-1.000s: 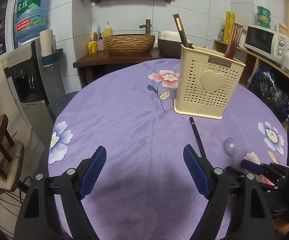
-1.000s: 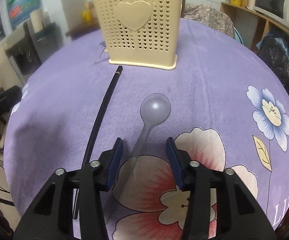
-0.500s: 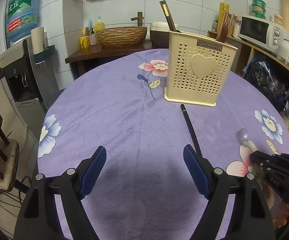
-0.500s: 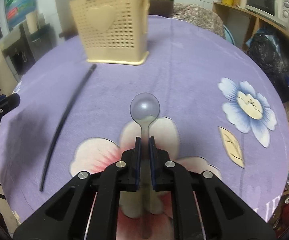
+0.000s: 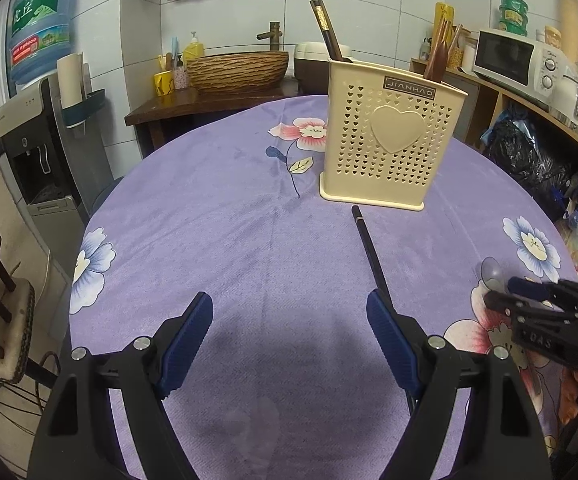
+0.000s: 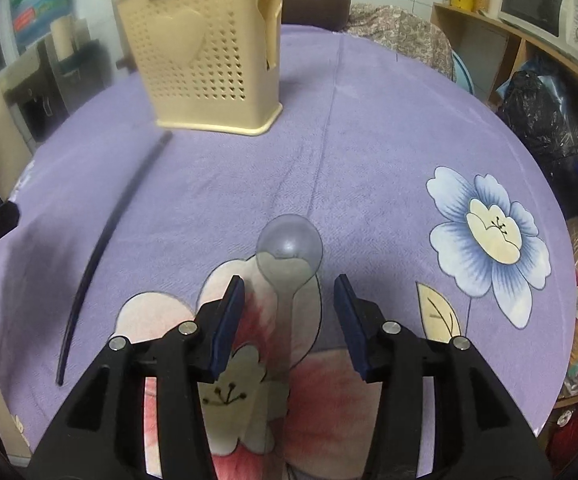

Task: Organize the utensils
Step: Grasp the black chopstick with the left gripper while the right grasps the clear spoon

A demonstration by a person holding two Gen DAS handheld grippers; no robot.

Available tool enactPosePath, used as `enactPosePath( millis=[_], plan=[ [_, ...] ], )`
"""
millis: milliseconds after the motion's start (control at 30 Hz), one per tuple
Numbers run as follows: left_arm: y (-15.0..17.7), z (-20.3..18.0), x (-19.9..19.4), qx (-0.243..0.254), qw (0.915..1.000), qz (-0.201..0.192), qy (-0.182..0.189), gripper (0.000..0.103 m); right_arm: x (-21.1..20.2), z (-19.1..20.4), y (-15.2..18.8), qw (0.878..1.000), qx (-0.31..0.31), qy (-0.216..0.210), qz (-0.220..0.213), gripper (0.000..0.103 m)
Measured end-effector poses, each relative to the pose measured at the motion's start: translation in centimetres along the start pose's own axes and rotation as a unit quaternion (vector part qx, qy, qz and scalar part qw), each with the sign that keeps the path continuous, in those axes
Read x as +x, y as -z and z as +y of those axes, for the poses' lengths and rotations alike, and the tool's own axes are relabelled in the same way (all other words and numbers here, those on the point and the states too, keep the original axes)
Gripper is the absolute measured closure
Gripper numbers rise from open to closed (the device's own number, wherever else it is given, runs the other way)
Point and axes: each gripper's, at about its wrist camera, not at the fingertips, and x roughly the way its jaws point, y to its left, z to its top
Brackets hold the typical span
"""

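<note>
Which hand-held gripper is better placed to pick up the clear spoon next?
Right. The right hand-held gripper straddles the clear spoon, its handle between the opening jaws, untouched by the pads. The left hand-held gripper hangs open over bare cloth, nearer the black chopstick.

On the table (image 6: pixel 369 120), the spoon (image 6: pixel 289 248) lies nearest, its handle running back between the right gripper's (image 6: pixel 289 308) opening jaws, untouched. The chopstick (image 6: pixel 101 248) lies to its left. The utensil holder (image 6: pixel 205 60) stands behind both, holding chopsticks (image 5: pixel 327 36).
</note>
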Motion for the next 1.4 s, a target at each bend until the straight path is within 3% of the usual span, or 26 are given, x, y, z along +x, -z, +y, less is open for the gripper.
enactPosePath(
  millis=[233, 367, 500, 700, 967, 1167, 1400],
  plan=[
    [0.1, -1.0, 0.6, 0.016, 0.9998, 0.009, 0.000, 0.024, 1.0, 0.4, -1.3, 1.000, 0.011, 0.011, 0.008, 0.056],
    [-0.8, -2.1, 1.8, 0.029, 0.9991, 0.025, 0.017, 0.025, 0.9, 0.4, -1.0, 1.000, 0.016, 0.016, 0.001, 0.064],
    [-2.3, -4.0, 4.2, 0.045, 0.9967, 0.050, 0.045, 0.042, 0.8, 0.2, -0.8, 1.000, 0.019, 0.014, -0.004, 0.066],
    [-4.7, -6.4, 8.7, 0.050, 0.9940, 0.087, 0.046, 0.064, 0.7, 0.1, -0.6, 1.000, 0.020, 0.013, -0.009, 0.066],
    [-5.9, -7.3, 11.9, 0.050, 0.9933, 0.104, 0.008, 0.066, 0.5, 0.2, -0.5, 1.000, 0.017, 0.010, -0.008, 0.066],
    [-5.8, -7.5, 11.9, 0.046, 0.9936, 0.103, 0.005, 0.066, 0.6, 0.3, -0.5, 1.000, 0.015, 0.012, -0.006, 0.066],
    [-6.1, -8.3, 12.0, 0.048, 0.9935, 0.103, 0.004, 0.086, 0.6, 0.4, -0.6, 1.000, 0.014, 0.015, -0.004, 0.066]
  ],
)
